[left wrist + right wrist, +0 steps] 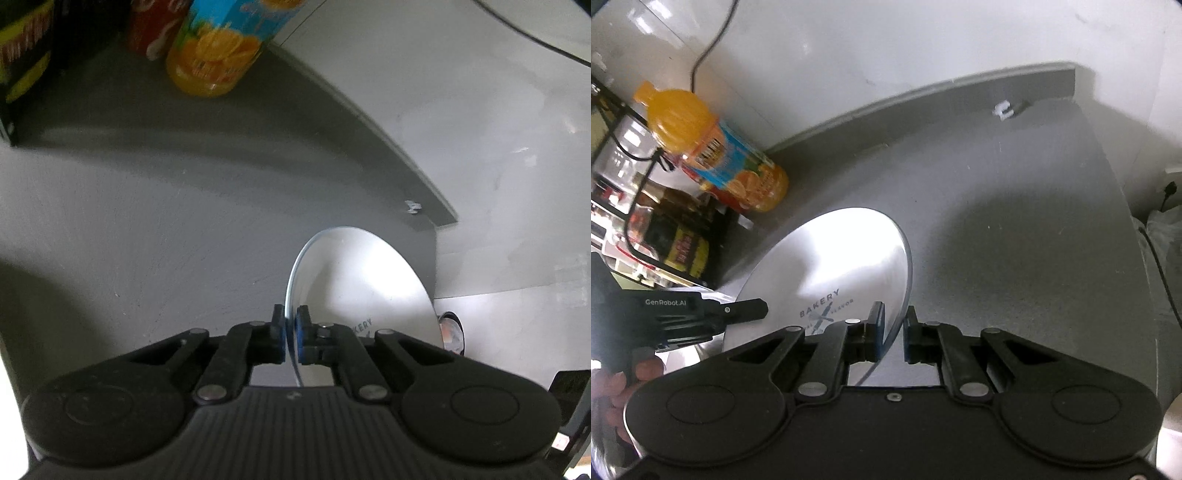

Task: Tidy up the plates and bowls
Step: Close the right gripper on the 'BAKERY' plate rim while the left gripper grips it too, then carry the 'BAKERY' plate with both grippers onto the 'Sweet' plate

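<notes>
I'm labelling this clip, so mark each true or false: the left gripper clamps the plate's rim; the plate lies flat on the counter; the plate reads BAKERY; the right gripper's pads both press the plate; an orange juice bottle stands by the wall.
1. Left gripper clamps the plate rim: true.
2. Plate flat on the counter: false, it is held on edge.
3. Plate reads BAKERY: true.
4. Right gripper pads both press: false, a gap shows.
5. Orange juice bottle by the wall: true.

My left gripper (pixel 290 334) is clamped tight on the plate (pixel 354 280) rim. My right gripper (pixel 892 328) straddles the rim, jaws slightly apart.
</notes>
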{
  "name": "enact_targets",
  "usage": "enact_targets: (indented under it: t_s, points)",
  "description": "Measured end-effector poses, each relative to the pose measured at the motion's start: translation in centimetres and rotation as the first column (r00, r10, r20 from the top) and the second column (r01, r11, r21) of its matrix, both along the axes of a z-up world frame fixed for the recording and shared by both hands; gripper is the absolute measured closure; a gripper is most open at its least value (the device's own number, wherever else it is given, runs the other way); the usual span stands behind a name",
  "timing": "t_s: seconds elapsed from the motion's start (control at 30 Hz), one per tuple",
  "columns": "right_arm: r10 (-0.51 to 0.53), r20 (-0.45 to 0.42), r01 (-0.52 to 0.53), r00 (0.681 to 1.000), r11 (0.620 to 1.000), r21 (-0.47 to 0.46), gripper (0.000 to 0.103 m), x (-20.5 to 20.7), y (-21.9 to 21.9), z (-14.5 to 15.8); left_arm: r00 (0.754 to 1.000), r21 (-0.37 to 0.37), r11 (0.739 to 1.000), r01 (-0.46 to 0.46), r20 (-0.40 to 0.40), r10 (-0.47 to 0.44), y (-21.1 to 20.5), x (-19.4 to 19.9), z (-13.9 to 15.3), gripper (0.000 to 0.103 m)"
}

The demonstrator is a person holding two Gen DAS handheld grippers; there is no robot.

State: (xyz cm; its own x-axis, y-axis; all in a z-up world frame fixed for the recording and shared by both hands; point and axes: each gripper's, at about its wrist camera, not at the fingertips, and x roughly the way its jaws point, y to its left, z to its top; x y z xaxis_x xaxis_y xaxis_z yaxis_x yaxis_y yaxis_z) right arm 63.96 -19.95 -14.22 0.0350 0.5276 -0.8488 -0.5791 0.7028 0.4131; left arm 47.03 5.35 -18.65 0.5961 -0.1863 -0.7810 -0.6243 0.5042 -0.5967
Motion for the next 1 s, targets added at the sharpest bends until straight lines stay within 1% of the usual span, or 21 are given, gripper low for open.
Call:
enact_targets:
  t_s: [0.07, 0.2, 0.3, 0.33, 0.53, 0.67, 0.8, 1.0]
  points:
    - [-0.015, 0.012, 0.015, 1.0, 1.0, 0.014, 0.093, -0.6, -0.2, 1.0, 1.0, 0.01, 1.0, 0.007, 0.017, -0.007, 0.0, -0.4, 1.1, 0.1]
    - [-0.029, 0.037, 0.027, 0.999, 0.999, 0.039, 0.093, -2.1, -0.5, 2.8, 0.999, 0.005, 1.0, 0.011, 0.05, -0.011, 0.2, -1.7, 2.8, 0.101]
    - [-0.031, 0.053, 0.028, 0.998, 0.998, 0.05, 0.093, -3.4, -0.5, 3.9, 0.997, 0.022, 0.999, 0.032, 0.065, -0.033, 0.2, -2.9, 4.2, 0.101]
    - [-0.034, 0.058, 0.031, 0.998, 0.998, 0.055, 0.093, -3.8, -0.5, 4.3, 0.997, 0.025, 0.999, 0.036, 0.07, -0.037, 0.0, -2.8, 4.5, 0.101]
    - [-0.046, 0.087, 0.039, 0.995, 0.996, 0.085, 0.093, -6.4, 0.0, 6.3, 0.994, 0.048, 0.997, 0.056, 0.095, -0.06, 0.9, -5.3, 6.3, 0.101]
    - [-0.057, 0.092, 0.047, 0.994, 0.994, 0.1, 0.093, -8.6, 0.4, 6.7, 0.993, 0.069, 0.996, 0.065, 0.094, -0.071, 1.6, -6.7, 7.1, 0.101]
    - [-0.072, 0.074, 0.063, 0.995, 0.992, 0.112, 0.093, -10.7, 0.7, 6.7, 0.994, 0.085, 0.994, 0.072, 0.082, -0.079, 2.3, -8.7, 7.4, 0.101]
    - [-0.073, 0.06, 0.066, 0.995, 0.991, 0.115, 0.093, -14.3, 2.0, 6.6, 0.995, 0.082, 0.994, 0.068, 0.068, -0.074, 3.8, -12.4, 7.3, 0.101]
